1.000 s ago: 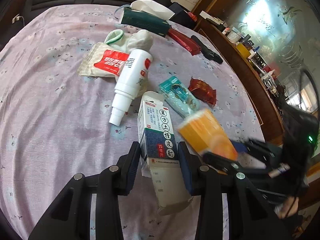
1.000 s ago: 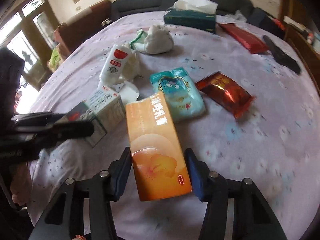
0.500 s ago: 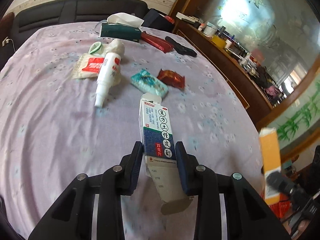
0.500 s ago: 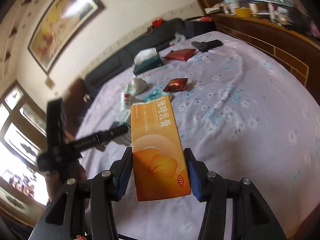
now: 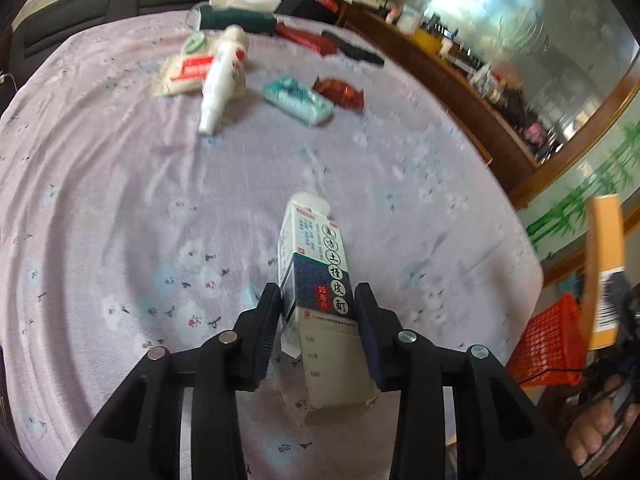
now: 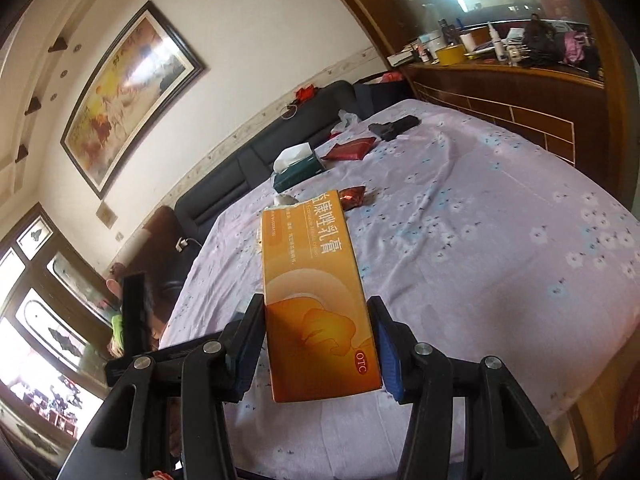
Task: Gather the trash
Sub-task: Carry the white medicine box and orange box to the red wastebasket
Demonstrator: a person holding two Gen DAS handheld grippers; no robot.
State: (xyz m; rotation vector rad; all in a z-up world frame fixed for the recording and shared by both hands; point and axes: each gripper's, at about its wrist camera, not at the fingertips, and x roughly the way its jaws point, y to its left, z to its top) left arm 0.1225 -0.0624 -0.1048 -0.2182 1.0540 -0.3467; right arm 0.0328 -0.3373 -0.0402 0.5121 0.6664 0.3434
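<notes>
Left gripper (image 5: 316, 320) clamps the white-and-navy medicine box (image 5: 320, 292), its jaws having just eased wider, above the lilac floral bed (image 5: 120, 208). Right gripper (image 6: 316, 344) pinches the orange ointment box (image 6: 316, 304) off the bed's edge, over the red basket (image 5: 548, 344). Behind lie a spray bottle (image 5: 220, 80), teal pack (image 5: 298, 100) and red wrapper (image 5: 340, 92), well apart from both.

Orange box (image 6: 316, 300) in right tool (image 6: 316, 344), now off the bed, beside red basket (image 5: 548, 348).
</notes>
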